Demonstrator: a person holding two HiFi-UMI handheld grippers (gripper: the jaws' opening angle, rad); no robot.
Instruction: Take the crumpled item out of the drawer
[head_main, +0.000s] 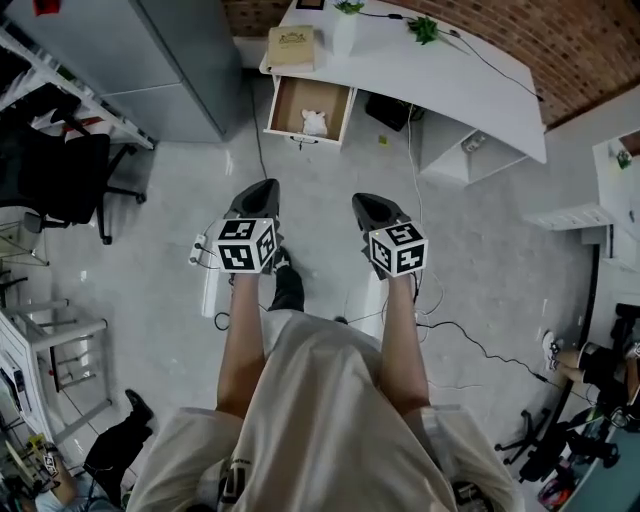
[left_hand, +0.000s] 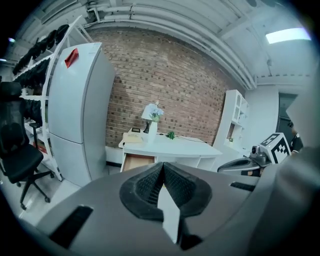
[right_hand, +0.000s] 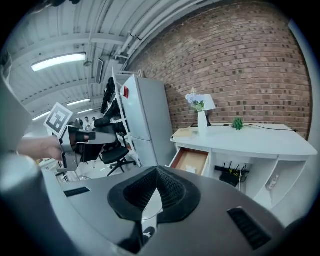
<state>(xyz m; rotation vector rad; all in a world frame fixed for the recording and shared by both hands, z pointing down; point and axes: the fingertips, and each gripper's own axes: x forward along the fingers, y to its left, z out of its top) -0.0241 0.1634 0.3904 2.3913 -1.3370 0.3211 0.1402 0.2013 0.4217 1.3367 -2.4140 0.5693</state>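
In the head view, at twelve o'clock: drawer (head_main: 281, 110) open under the white desk (head_main: 440, 70), crumpled item (head_main: 315, 122) lying inside, untouched. Left gripper (head_main: 265, 188) and right gripper (head_main: 362, 203) at its six o'clock, well apart from it.

Left gripper view: jaws together, nothing between; drawer at eleven o'clock.

Right gripper view: jaws together, empty; item at one o'clock.

Judged outstanding: approach, grasp, lift-out.

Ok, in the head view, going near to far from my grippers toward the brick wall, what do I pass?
The left gripper and right gripper side by side, both shut → floor → open drawer → crumpled white item in it → tan box on the white desk → brick wall.
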